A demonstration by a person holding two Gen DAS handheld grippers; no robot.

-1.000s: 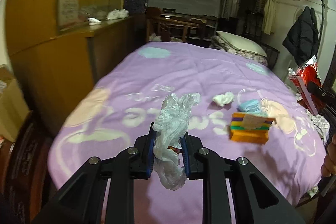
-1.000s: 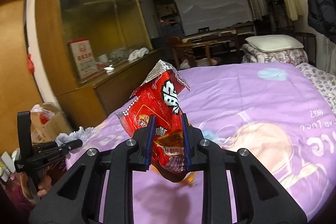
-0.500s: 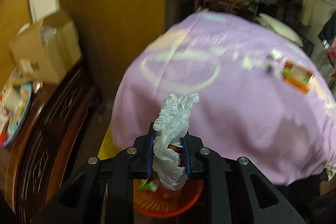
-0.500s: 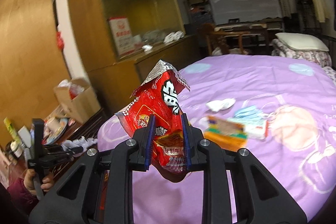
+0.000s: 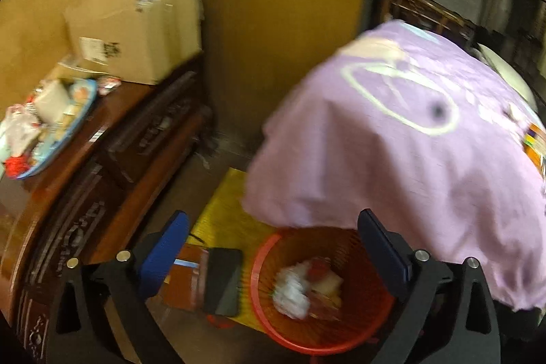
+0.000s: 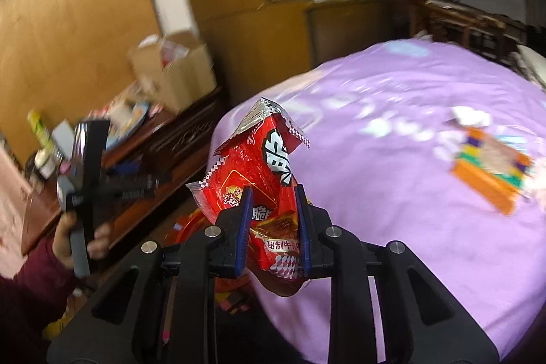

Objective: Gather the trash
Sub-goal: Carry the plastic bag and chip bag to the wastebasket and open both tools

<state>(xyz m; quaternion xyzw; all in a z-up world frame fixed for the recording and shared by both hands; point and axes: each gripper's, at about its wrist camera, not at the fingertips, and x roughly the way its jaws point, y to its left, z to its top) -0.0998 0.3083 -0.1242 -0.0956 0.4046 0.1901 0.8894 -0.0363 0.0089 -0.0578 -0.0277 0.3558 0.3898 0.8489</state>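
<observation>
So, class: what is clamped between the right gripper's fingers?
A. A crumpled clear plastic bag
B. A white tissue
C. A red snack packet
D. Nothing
C: the right gripper is shut on the red snack packet, whose torn silver top sticks up above its blue pads.

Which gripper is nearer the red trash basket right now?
Left. The left gripper, jaws opening with nothing between them, hangs right above the red basket. The right gripper, clamping the red snack bag, is farther, by the bed's edge.
</observation>
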